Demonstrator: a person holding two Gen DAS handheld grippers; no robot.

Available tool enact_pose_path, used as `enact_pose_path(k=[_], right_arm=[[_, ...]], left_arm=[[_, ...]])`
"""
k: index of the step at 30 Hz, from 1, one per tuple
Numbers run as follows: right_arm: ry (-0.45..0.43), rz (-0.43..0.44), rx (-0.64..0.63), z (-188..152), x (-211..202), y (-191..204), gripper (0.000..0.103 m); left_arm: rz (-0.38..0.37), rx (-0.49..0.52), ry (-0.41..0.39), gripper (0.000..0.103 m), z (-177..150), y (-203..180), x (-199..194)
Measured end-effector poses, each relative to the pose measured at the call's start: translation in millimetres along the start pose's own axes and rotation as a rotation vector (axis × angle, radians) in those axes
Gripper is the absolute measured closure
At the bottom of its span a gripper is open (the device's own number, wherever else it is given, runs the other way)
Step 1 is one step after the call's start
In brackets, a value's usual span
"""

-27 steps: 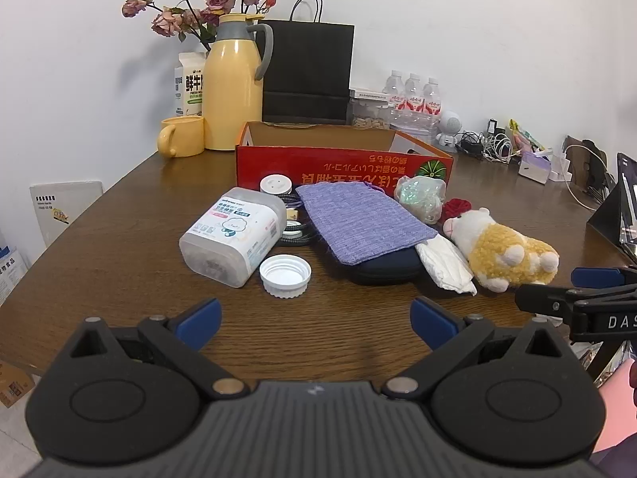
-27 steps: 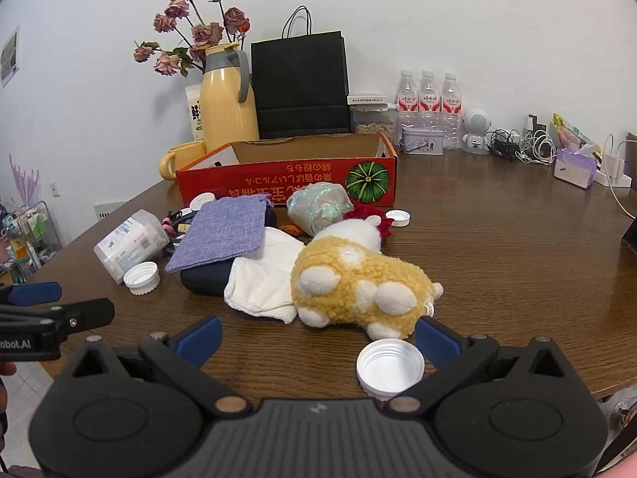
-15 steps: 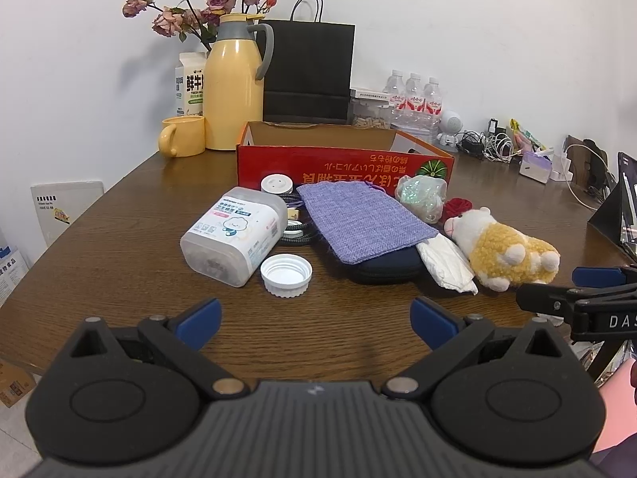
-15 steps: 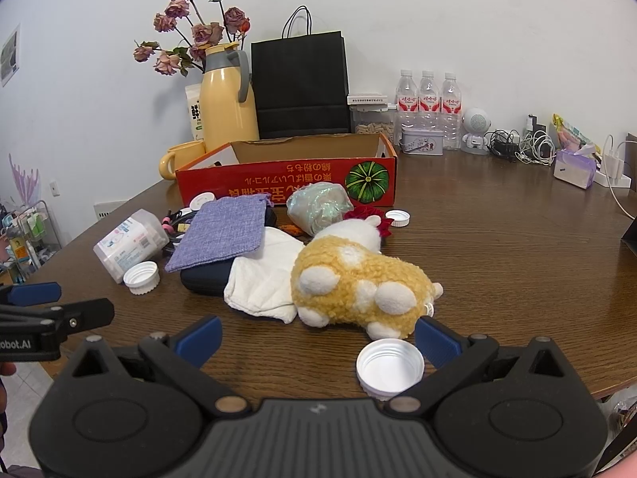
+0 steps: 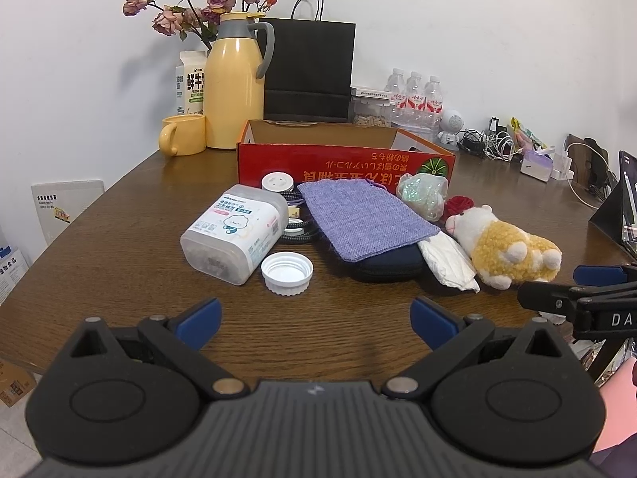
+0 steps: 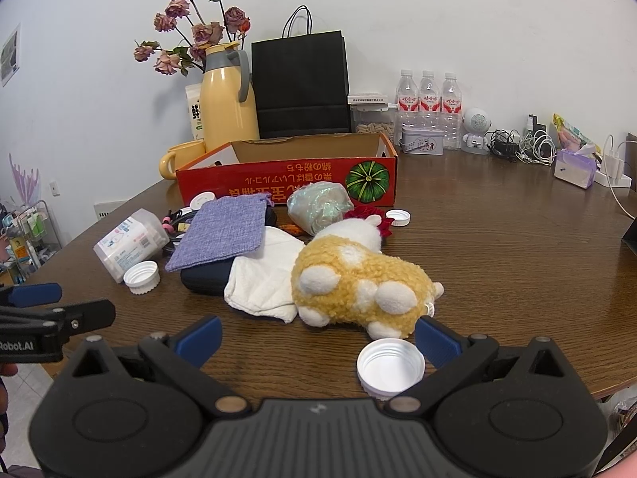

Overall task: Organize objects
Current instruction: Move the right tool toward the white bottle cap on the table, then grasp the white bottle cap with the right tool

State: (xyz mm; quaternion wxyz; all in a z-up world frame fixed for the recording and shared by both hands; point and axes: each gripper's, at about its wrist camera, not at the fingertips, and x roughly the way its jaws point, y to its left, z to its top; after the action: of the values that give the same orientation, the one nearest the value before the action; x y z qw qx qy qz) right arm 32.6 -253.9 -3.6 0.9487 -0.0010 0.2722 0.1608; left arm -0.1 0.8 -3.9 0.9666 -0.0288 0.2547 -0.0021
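Two grippers hover low over the near edge of a round wooden table (image 5: 119,215), each with its blue-tipped jaws spread wide and holding nothing. The left gripper (image 5: 316,320) faces a loose pile of small things in the middle of the table. The right gripper (image 6: 318,336) faces the same pile from the other side, with a white cap (image 6: 391,364) lying open side up just inside its right fingertip.

In the pile, a clear plastic tub (image 5: 235,233) with a white and blue label lies on its side, and a second white cap (image 5: 286,273) sits touching it, open side up. Beside these, a purple woven pouch (image 5: 366,219) lies flat over a dark navy case (image 5: 388,267). A folded white cloth (image 5: 448,259) rests against the case. A plush toy (image 6: 358,283), yellow and fluffy with white head and paws, lies on its side next to the cloth. A shiny crumpled bag (image 6: 318,207) and a red fabric flower (image 6: 364,213) sit just behind the toy.

Behind the pile stands an open red cardboard box (image 5: 346,167) with a green pumpkin printed on its front.
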Motion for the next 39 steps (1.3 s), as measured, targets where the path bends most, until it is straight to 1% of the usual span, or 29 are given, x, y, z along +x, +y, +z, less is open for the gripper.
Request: enact_pose_path(k=[18,29,32,34,38,39], right_arm=[[0.007,-0.006,0.002,-4.0,4.8,-0.6,0.0],[0.016,-0.031,0.002,-6.8,10.2,-4.6,0.001],[0.027,-0.047,0.0,-9.7,15.2,-8.6,0.006],[0.034,-0.049,0.001,-12.2,18.0,-11.5,0.015],[0.048,-0.056,-0.011,-16.6,22.7,-13.9,0.022],[0.053,-0.053,-0.011,-17.8,23.9,-14.5,0.028]], left_arm=[[0.003,-0.004,0.007,0.0,-0.6,-0.7,1.6],[-0.001,-0.014,0.025,0.0,-2.6,0.8,5.8],[0.002,-0.021,0.032,0.0,-3.2,2.1,7.8],[0.005,-0.025,0.035,0.0,-3.3,3.0,8.8],[0.011,-0.03,0.043,0.0,-3.8,3.4,12.1],[0.013,-0.03,0.045,0.0,-3.9,3.2,12.9]])
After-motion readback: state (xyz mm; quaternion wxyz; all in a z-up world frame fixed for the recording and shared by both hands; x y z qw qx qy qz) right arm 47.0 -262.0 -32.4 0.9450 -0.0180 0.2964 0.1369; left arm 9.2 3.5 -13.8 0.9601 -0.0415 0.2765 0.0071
